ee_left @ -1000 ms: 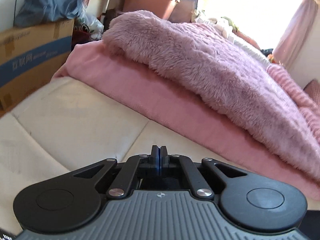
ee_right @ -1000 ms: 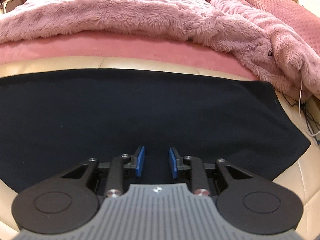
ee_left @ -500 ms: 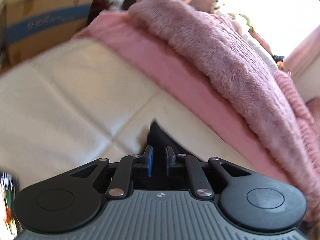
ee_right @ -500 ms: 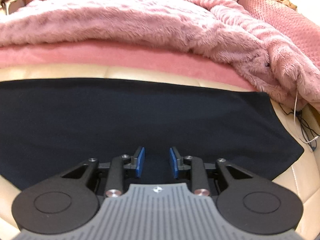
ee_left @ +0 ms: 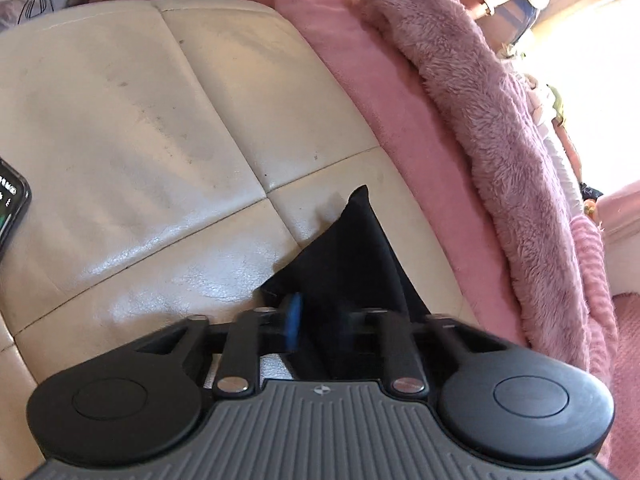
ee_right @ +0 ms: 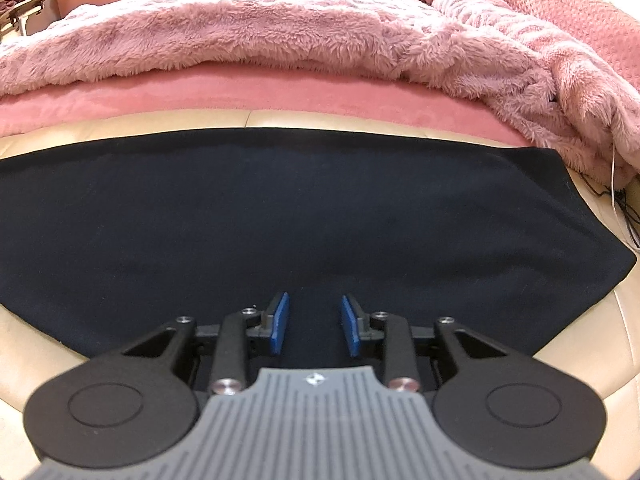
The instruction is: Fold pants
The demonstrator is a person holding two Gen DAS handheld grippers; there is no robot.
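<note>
The left gripper (ee_left: 320,322), shut a second ago, now spreads its fingers around a corner of the pants (ee_right: 304,216) lying flat on the cushion (ee_left: 132,120). The right gripper (ee_right: 313,322) hovers, fingers apart; a fold looks imminent.

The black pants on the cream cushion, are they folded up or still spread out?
Spread out: the pants lie flat as one wide smooth panel across the cushion; layers underneath cannot be told.

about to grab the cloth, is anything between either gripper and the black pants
Nothing visible does. The open left gripper already has a corner of the black pants between its fingers, and the open right gripper hangs directly over the flat fabric. The fluffy blanket lies beyond the pants.
</note>
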